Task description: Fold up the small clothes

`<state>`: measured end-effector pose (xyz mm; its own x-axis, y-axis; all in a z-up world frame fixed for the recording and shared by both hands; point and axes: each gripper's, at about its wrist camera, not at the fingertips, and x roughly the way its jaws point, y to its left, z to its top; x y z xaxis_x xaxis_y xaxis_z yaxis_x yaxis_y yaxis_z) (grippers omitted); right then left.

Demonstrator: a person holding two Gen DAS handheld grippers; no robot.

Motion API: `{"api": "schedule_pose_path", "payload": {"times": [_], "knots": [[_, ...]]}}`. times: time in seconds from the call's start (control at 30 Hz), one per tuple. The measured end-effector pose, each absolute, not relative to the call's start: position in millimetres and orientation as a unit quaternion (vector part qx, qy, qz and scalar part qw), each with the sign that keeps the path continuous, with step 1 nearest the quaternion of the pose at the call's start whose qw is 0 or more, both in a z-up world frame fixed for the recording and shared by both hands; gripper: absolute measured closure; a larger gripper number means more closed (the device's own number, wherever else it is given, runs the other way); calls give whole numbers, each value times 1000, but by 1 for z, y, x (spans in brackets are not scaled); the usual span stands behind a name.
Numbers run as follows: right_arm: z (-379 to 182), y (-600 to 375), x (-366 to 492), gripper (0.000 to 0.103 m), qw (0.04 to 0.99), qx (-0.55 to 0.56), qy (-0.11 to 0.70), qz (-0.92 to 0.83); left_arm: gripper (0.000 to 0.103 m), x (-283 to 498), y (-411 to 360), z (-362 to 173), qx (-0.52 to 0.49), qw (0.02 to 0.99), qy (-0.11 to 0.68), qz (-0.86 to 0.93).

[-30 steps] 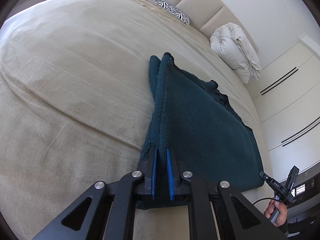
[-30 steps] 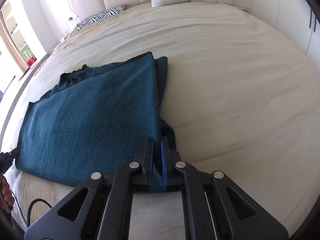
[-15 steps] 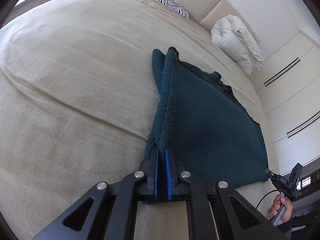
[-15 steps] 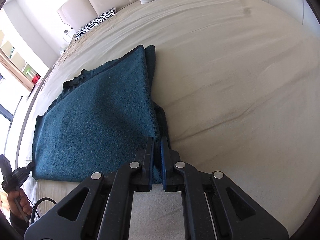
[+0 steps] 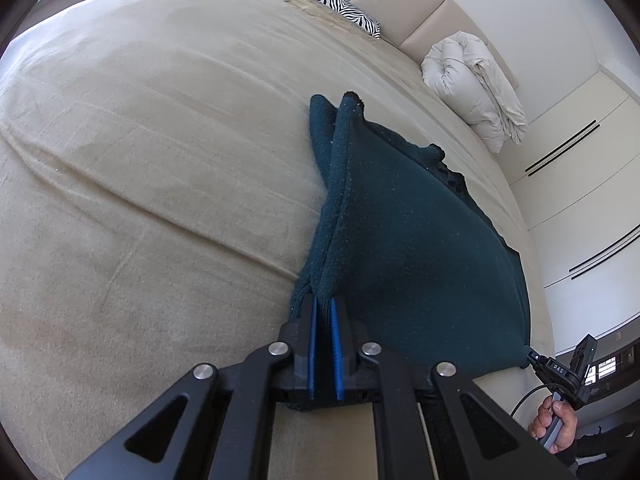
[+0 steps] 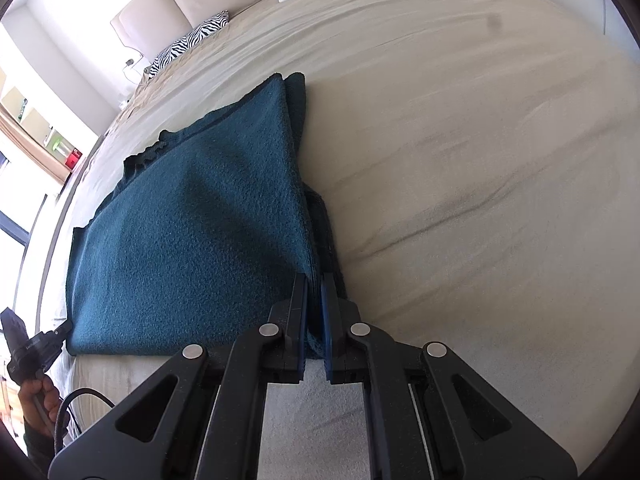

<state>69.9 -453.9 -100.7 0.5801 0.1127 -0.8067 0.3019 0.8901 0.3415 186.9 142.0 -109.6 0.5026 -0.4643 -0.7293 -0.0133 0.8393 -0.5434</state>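
Observation:
A dark teal fleece garment (image 5: pixel 404 240) lies folded over on the beige bed, also shown in the right wrist view (image 6: pixel 192 240). My left gripper (image 5: pixel 323 306) is shut on the near left corner of the garment, two layers pinched between its blue pads. My right gripper (image 6: pixel 315 280) is shut on the near right corner in the same way. Each gripper shows in the other's view, at the far near corner: the right one (image 5: pixel 560 368) and the left one (image 6: pixel 36 344). The near edge is stretched between them, a little above the sheet.
The beige bed sheet (image 5: pixel 160 160) spreads wide to the left and far side. A rolled white duvet (image 5: pixel 472 84) and a zebra pillow (image 5: pixel 336 4) lie by the headboard. White wardrobe doors (image 5: pixel 580 184) stand to the right.
Both grippers have pulled back toward the bed's near edge with the garment's corners, drawing the fabric flatter and tauter. The grips have not changed.

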Motion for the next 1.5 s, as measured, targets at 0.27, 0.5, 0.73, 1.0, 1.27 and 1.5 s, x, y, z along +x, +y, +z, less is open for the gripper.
{"api": "schedule_pose_path", "payload": {"times": [0.27, 0.5, 0.73, 1.0, 1.27, 1.5], "knots": [[-102, -456, 72, 96, 855, 236, 459, -49, 86, 183, 148, -105, -250, 829, 480, -141], [-53, -463, 53, 39, 880, 239, 392, -120, 59, 181, 139, -48, -186, 876, 427, -125], [-27, -410, 132, 39, 874, 307, 374, 42, 51, 251, 77, -29, -139, 894, 399, -150], [-97, -327, 270, 41, 778, 422, 436, 163, 51, 329, 23, -67, -73, 891, 427, -136], [-121, -411, 282, 71, 794, 466, 380, 86, 53, 335, 51, -101, -103, 885, 425, -160], [-98, -485, 246, 86, 811, 473, 340, -47, 54, 331, 48, -94, -99, 886, 427, -150]]}}
